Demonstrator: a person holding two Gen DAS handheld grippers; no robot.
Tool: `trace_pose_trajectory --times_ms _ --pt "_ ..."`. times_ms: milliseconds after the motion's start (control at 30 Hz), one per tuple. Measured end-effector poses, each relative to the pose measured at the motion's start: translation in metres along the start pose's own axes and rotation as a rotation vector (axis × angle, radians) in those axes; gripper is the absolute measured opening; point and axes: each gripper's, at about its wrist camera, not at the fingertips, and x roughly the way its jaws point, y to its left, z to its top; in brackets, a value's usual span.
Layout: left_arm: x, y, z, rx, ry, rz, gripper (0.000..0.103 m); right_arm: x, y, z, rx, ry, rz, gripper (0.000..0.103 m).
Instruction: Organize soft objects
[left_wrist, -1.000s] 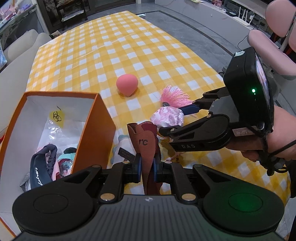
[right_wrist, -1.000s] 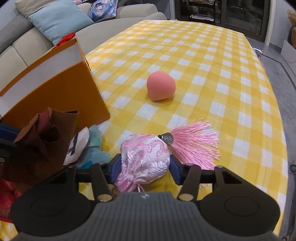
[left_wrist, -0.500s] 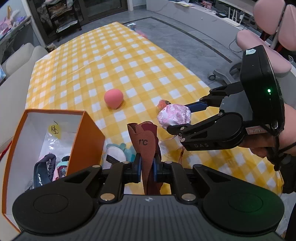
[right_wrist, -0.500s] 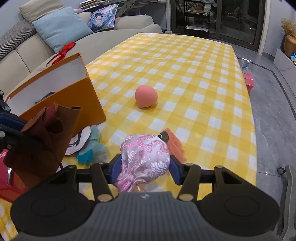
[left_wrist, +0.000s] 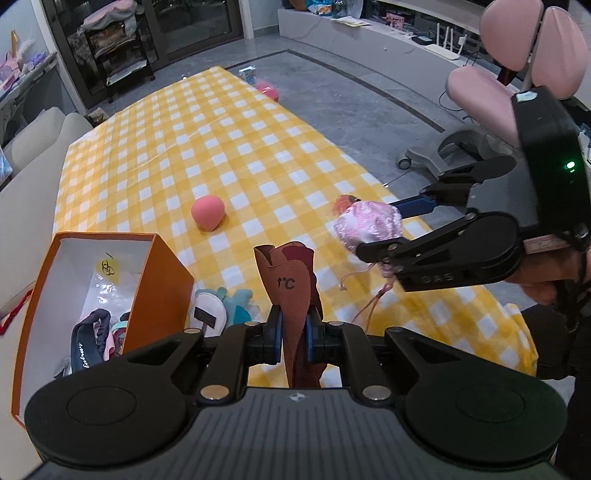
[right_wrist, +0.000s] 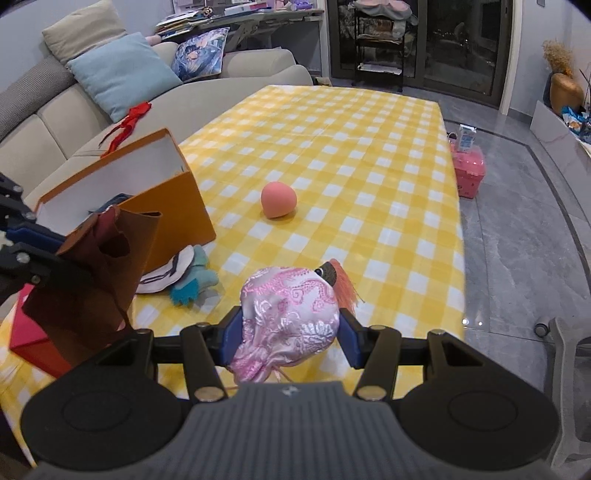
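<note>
My left gripper (left_wrist: 293, 332) is shut on a brown leather pouch (left_wrist: 290, 284) and holds it above the table's near edge; the pouch also shows in the right wrist view (right_wrist: 99, 266). My right gripper (right_wrist: 290, 332) is shut on a pink embroidered sachet (right_wrist: 288, 314) with a pink tassel, held in the air to the right; it also shows in the left wrist view (left_wrist: 369, 225). An open orange box (left_wrist: 147, 295) with several soft items inside stands at the left. A pink egg-shaped sponge (left_wrist: 207, 212) lies mid-table. A white and teal plush (left_wrist: 225, 306) lies beside the box.
The table wears a yellow checked cloth (right_wrist: 351, 147). A sofa with cushions (right_wrist: 118, 74) stands along the left side. A pink basket with a carton (right_wrist: 469, 166) sits on the floor past the table's right edge. A pink chair (left_wrist: 509, 74) stands at the right.
Both grippers have risen well above the table with their loads. The sachet has lifted off the cloth and its tassel now hangs behind it.
</note>
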Motion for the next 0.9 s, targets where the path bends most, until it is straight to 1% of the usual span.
trace_pose_trajectory --times_ms 133,267,433,533,700,767,900 --pt "-0.017 -0.008 -0.007 0.004 -0.022 -0.008 0.013 -0.03 0.001 -0.009 -0.017 0.001 0.006 0.053" --pt "-0.032 -0.015 -0.025 -0.01 -0.034 -0.039 0.013 -0.058 0.013 -0.025 -0.089 0.026 0.006 0.053" --pt "-0.043 -0.021 -0.067 -0.028 -0.007 -0.077 0.013 -0.079 0.043 -0.044 -0.19 0.071 0.021 0.053" --pt "-0.046 -0.018 -0.098 -0.039 0.023 -0.08 0.013 -0.086 0.069 -0.055 -0.252 0.102 0.047 0.053" --pt "-0.055 0.003 -0.149 -0.094 0.071 -0.065 0.013 -0.089 0.115 -0.067 -0.34 0.154 0.113 0.054" --pt "-0.062 0.016 -0.166 -0.124 0.085 -0.041 0.013 -0.088 0.134 -0.069 -0.372 0.17 0.139 0.053" --pt "-0.075 0.049 -0.188 -0.182 0.101 0.015 0.013 -0.084 0.177 -0.067 -0.453 0.197 0.181 0.054"
